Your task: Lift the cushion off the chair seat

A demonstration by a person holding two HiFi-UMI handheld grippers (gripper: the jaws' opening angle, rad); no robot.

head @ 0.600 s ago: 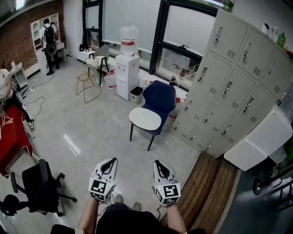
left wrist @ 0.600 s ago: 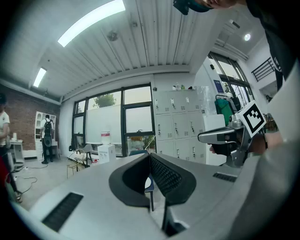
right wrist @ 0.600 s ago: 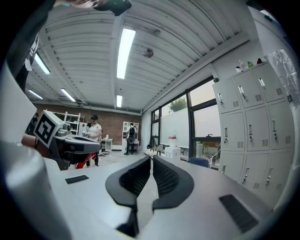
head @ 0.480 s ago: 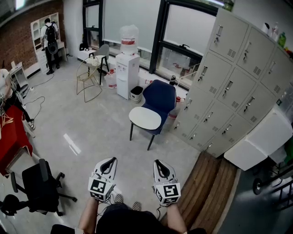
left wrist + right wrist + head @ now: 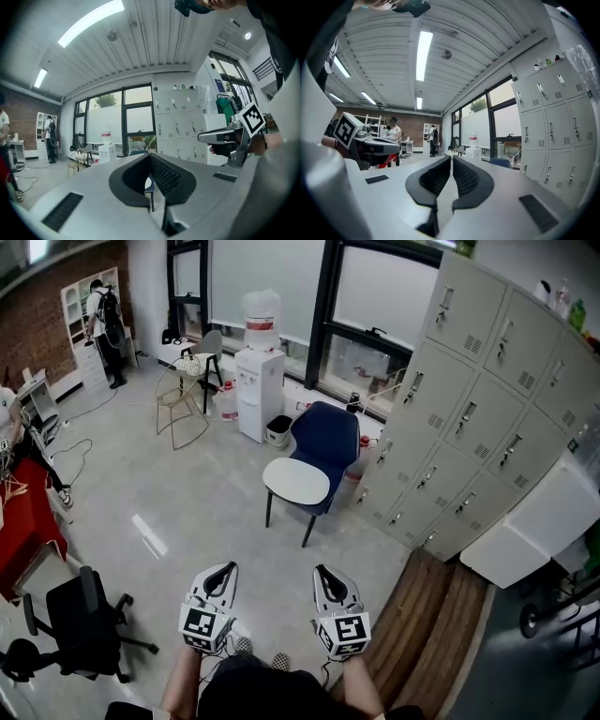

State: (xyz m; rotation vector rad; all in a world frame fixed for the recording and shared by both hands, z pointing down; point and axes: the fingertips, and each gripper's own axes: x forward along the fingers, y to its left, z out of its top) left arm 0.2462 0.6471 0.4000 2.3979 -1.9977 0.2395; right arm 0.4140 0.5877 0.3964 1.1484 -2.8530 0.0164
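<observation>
A round white cushion [image 5: 296, 482] lies on the seat of a navy blue chair [image 5: 326, 442] in the middle of the room, in front of the lockers. Both grippers are held low and near me, well short of the chair. My left gripper [image 5: 225, 569] is shut and empty, as is my right gripper [image 5: 324, 572] beside it. In the left gripper view the jaws [image 5: 150, 157] meet, with the chair [image 5: 149, 186] small in the notch under the tips and the right gripper [image 5: 225, 137] off to the side. In the right gripper view the jaws [image 5: 452, 161] are also closed.
Grey lockers [image 5: 469, 399] line the right wall, above a wooden platform [image 5: 431, 624]. A water dispenser [image 5: 260, 381] and a wire chair [image 5: 183, 401] stand behind the blue chair. A black office chair [image 5: 82, 622] and a red table [image 5: 23, 521] are at left. A person [image 5: 105, 329] stands far back.
Both grippers have kept still and shut. The head view has shifted very slightly; the chair and cushion have not moved.
</observation>
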